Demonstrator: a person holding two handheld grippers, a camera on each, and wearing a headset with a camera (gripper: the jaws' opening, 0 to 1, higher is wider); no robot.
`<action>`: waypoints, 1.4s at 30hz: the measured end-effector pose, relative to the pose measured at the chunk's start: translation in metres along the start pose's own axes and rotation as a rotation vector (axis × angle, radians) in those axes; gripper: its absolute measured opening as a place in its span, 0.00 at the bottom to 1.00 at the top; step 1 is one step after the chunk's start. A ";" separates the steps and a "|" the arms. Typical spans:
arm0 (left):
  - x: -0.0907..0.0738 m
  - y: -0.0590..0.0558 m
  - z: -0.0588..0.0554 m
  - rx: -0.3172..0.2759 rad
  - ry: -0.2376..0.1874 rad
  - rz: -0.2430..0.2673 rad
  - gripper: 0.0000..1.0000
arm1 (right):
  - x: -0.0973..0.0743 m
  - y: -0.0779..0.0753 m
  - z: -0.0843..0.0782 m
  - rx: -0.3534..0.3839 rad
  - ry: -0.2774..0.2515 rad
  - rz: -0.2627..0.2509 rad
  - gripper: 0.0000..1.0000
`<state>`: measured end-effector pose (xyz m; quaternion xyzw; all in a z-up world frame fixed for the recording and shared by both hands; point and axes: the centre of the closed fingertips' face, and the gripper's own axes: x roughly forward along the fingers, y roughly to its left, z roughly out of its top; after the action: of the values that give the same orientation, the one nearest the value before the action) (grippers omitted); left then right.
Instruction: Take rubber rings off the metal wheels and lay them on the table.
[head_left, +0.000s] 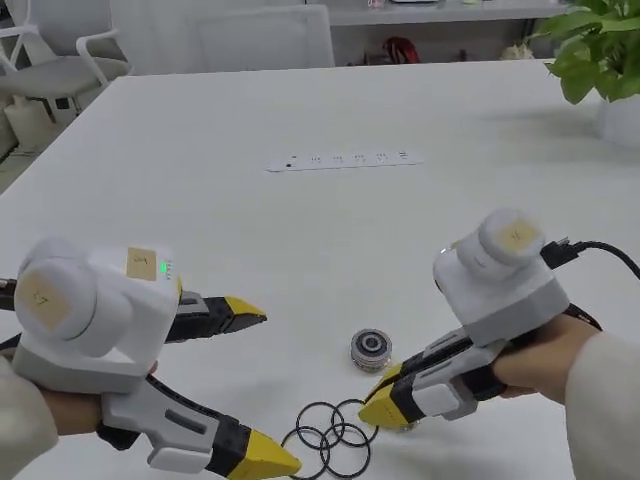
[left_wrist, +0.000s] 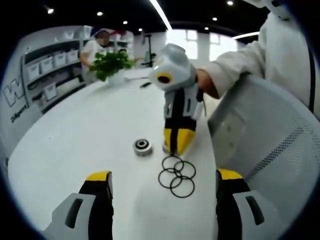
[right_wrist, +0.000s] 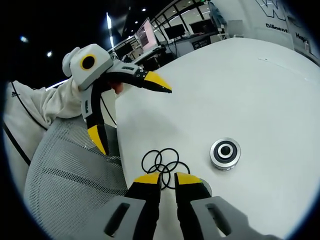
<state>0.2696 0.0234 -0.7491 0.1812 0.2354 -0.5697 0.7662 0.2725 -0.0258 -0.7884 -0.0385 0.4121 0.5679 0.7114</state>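
Left gripper (head_left: 270, 390): jaws wide apart, rubber rings (head_left: 330, 437) just ahead.
Right gripper (head_left: 378, 408): jaws together, tips at the rings.
Metal wheel (head_left: 371, 347): just beside right tips.

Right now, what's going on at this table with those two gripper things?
A person works at a white table with a handheld gripper in each hand. The left gripper hangs wide open above the table, holding nothing. The right gripper, jaws nearly together, has its tips down beside a small pile of black rubber rings; whether it pinches anything is unclear. One metal wheel sits just beyond the rings.
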 end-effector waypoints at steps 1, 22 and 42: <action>0.000 0.000 0.000 -0.001 -0.002 0.001 0.86 | -0.001 0.000 0.002 -0.002 -0.010 -0.004 0.09; -0.004 0.004 -0.001 -0.026 -0.005 0.017 0.88 | -0.038 -0.011 0.038 -0.036 -0.197 -0.100 0.37; -0.022 0.011 -0.005 -0.075 -0.032 0.080 0.88 | -0.080 -0.016 0.037 -0.023 -0.329 -0.199 0.74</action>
<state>0.2745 0.0466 -0.7408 0.1522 0.2369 -0.5324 0.7983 0.3047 -0.0735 -0.7201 0.0061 0.2776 0.4980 0.8215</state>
